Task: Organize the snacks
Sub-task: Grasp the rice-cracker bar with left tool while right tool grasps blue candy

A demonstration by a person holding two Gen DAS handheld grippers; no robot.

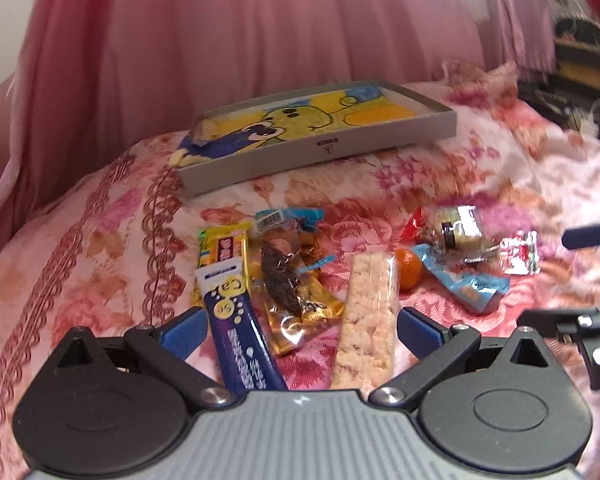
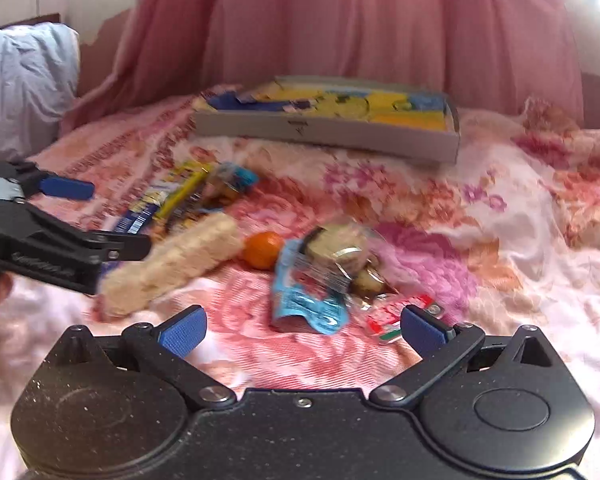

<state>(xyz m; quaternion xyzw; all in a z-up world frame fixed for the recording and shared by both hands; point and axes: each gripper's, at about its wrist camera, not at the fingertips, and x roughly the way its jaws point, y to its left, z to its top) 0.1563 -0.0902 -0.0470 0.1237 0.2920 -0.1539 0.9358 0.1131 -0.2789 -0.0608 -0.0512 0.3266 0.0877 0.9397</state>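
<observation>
Snacks lie loose on a flowered bedspread (image 1: pixel 440 184), all nearer to the cameras than the grey tray (image 1: pixel 320 152), which has a yellow cartoon picture inside. Near the tray's left end are a yellow bar (image 1: pixel 222 254), a blue tube (image 1: pixel 240 340) and a gold packet (image 1: pixel 296 308). A long rice bar (image 1: pixel 366 316) lies beside them, and a small orange (image 1: pixel 408 274) touches its far end. Below the tray's right end is a second heap: a clear cracker pack (image 2: pixel 338 246), a light blue pouch (image 2: pixel 304 300) and a red-white sachet (image 2: pixel 392 316). The left gripper (image 1: pixel 300 330) has its jaws wide apart over the first heap, holding nothing. The right gripper (image 2: pixel 302 330) is also spread wide and empty, low before the second heap.
</observation>
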